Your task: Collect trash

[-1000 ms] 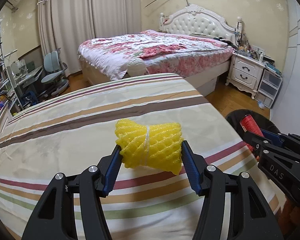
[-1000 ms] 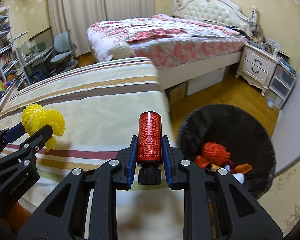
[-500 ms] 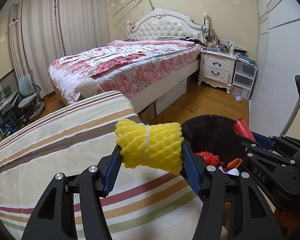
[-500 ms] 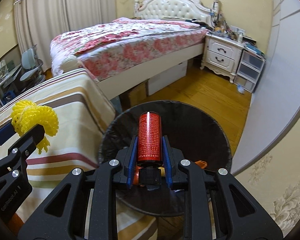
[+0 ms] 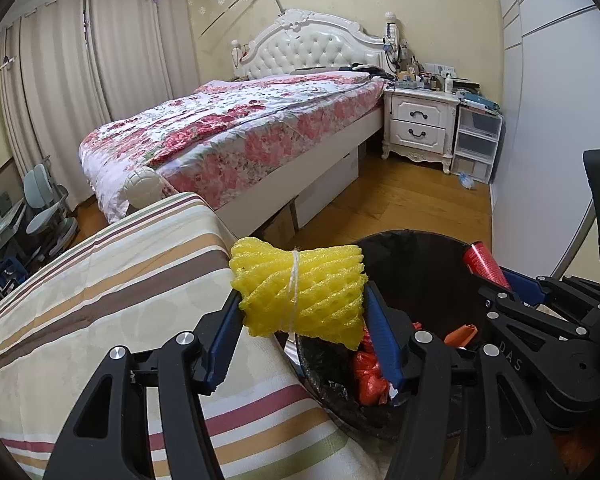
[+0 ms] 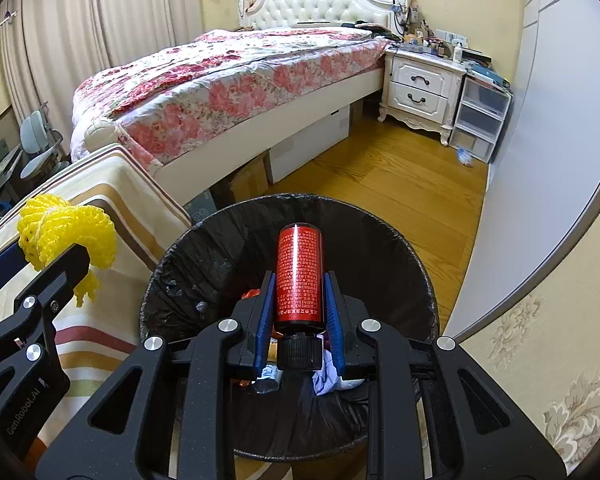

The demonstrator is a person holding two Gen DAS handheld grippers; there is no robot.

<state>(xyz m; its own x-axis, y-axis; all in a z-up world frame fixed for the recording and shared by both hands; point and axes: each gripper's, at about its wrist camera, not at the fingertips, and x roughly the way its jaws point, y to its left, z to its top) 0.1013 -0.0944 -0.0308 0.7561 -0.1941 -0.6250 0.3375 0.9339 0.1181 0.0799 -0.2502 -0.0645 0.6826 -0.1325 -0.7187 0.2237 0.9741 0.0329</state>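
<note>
Here your right gripper pinched the red bottle over the black bin, ready to drop; your left gripper clamped the yellow foam net near the bin's nine o'clock rim.

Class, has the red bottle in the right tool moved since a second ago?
Yes. The red bottle has swung from above the striped cover to above the black bin.

Red bottle hides trash in bin
</note>
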